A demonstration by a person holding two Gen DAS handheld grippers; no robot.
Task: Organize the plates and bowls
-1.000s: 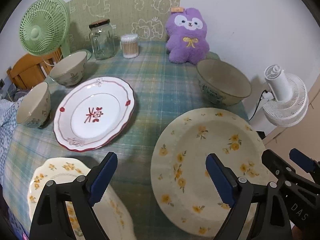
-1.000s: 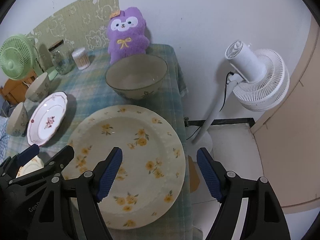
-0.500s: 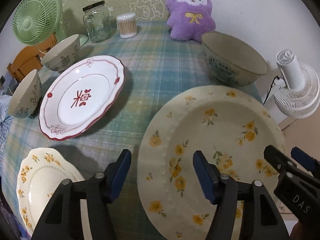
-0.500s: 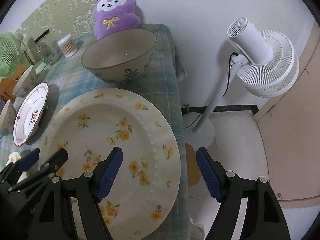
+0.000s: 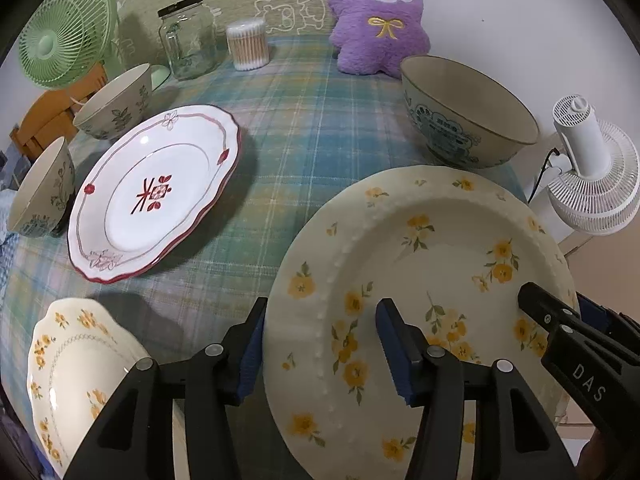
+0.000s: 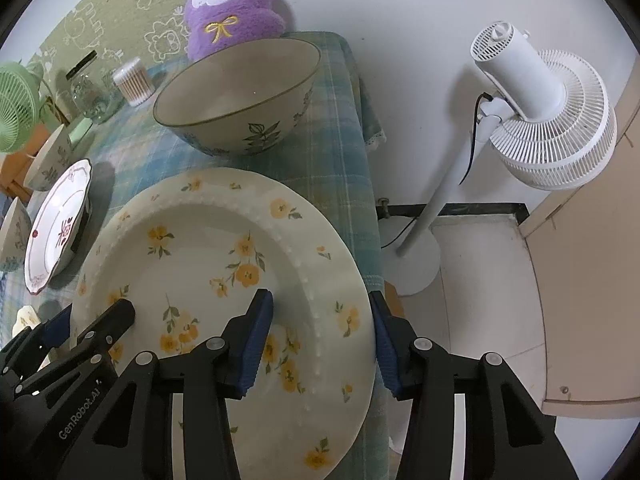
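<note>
Here, my left claw (image 5: 320, 348) and right claw (image 6: 318, 336) are closing, half-spread, straddling opposite rims of the yellow-flowered plate (image 5: 420, 264), perhaps touching.

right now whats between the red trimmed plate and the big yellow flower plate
Only bare plaid tablecloth separates the red-trimmed plate from the big flowered plate, clearest in the left wrist view.
</note>
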